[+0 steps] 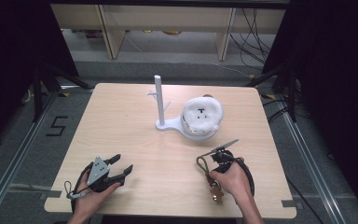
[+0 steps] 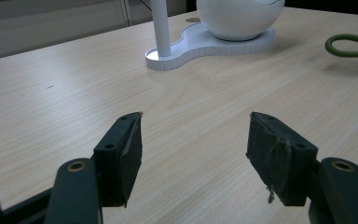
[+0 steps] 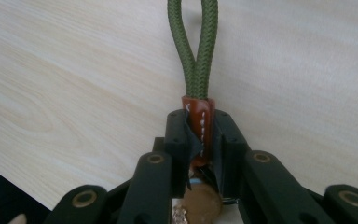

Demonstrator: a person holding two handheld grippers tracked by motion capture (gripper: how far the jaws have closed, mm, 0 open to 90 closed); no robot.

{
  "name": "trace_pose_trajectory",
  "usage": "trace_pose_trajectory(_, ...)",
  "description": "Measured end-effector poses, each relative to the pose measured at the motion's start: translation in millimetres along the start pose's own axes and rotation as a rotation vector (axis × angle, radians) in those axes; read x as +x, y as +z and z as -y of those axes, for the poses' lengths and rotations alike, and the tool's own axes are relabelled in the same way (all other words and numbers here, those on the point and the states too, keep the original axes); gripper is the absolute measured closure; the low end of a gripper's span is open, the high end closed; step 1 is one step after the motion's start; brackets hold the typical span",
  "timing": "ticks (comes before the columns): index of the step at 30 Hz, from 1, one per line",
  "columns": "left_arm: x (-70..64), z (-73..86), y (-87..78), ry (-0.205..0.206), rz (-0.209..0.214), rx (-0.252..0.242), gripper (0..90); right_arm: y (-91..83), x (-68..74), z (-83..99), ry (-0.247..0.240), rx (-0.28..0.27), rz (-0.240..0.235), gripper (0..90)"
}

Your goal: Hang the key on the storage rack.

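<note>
On the wooden surface (image 1: 121, 121), the left tool (image 1: 122, 168) sits at about 8 o'clock, held by the left hand (image 1: 91, 196). Its jaws are spread wide with nothing between them, and its fingers (image 2: 121, 156) hang just over the wood. In the middle, toward 12 o'clock, a white stand (image 1: 160, 100) has a tall post. A fluffy white ball with a little face (image 1: 202, 114) sits on the stand's base, just beside the post. At about 5 o'clock, the right tool (image 3: 200, 135) is pinching the brown leather tab (image 3: 200, 123) of a green cord loop (image 1: 203, 164). The loop lies on the wood. The right hand (image 1: 233, 179) holds this tool.
</note>
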State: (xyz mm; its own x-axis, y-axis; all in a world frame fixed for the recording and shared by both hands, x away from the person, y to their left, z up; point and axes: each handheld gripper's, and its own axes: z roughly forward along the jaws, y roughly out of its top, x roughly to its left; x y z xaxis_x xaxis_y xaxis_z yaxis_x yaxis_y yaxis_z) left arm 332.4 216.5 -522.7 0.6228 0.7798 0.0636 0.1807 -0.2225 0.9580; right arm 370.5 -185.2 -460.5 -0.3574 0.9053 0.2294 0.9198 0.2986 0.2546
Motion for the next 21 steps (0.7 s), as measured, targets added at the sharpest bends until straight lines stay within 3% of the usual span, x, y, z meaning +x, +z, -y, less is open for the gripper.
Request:
trace_pose_trajectory(1, -0.2, 0.1, 0.1, 0.0, -0.001, -0.001, 35.3, -1.9, 1.2, 0.6, 0.016, -0.007, -0.005, 78.8)
trace_pose_trajectory(2, -0.2, 0.0, 0.0, 0.001, -0.001, 0.001, 35.3, -2.4, 0.3, 0.8, -0.007, -0.029, -0.016, 78.8)
trace_pose_trajectory(3, -0.1, 0.0, 0.2, 0.002, -0.001, 0.001, 35.3, -3.9, 2.9, 1.4, 0.021, -0.04, -0.019, 78.8)
trace_pose_trajectory(4, -0.1, 0.0, 0.3, 0.003, -0.002, 0.001, 35.3, -5.0, 2.8, 1.8, 0.005, -0.057, -0.023, 78.8)
trace_pose_trajectory(5, -0.2, 0.0, 0.2, 0.002, -0.001, 0.0, 35.3, -6.6, 4.3, 2.2, 0.02, -0.066, -0.023, 78.8)
trace_pose_trajectory(6, -0.1, 0.0, 0.0, 0.001, 0.0, 0.002, 35.3, -6.5, 1.6, 2.5, -0.034, -0.11, -0.034, 78.8)
trace_pose_trajectory(7, -0.2, 0.1, 0.1, -0.002, -0.001, -0.001, 35.3, -8.7, 2.9, 2.5, -0.016, -0.114, -0.032, 78.8)
trace_pose_trajectory(10, 0.1, 0.1, -0.1, -0.004, -0.001, 0.0, 35.3, -13.1, 3.4, 2.0, -0.03, -0.197, -0.061, 78.8)
trace_pose_trajectory(13, 0.1, 0.1, -0.1, -0.004, -0.002, 0.0, 35.3, -18.9, 0.7, 2.2, -0.083, -0.28, -0.092, 78.8)
trace_pose_trajectory(14, 0.1, 0.1, -0.1, -0.004, -0.001, 0.001, 35.2, -21.2, 1.6, 2.2, -0.078, -0.296, -0.098, 78.8)
trace_pose_trajectory(15, 0.0, 0.1, -0.1, -0.005, -0.002, 0.001, 35.3, -23.8, 5.7, 3.5, -0.039, -0.306, -0.12, 78.8)
trace_pose_trajectory(16, 0.1, 0.1, -0.1, -0.006, -0.002, 0.0, 35.3, -25.1, 2.5, 2.8, -0.07, -0.327, -0.104, 78.7)
trace_pose_trajectory(18, 0.2, 0.2, -0.2, -0.009, -0.003, 0.0, 35.2, -27.8, 3.0, 3.1, -0.065, -0.369, -0.115, 78.7)
trace_pose_trajectory(19, 0.2, 0.2, -0.2, -0.01, -0.003, -0.001, 35.2, -27.1, 1.1, 2.2, -0.103, -0.42, -0.126, 78.7)
trace_pose_trajectory(21, 0.2, 0.2, -0.2, -0.01, -0.004, -0.001, 35.2, -29.0, 2.6, 2.7, -0.085, -0.449, -0.137, 78.7)
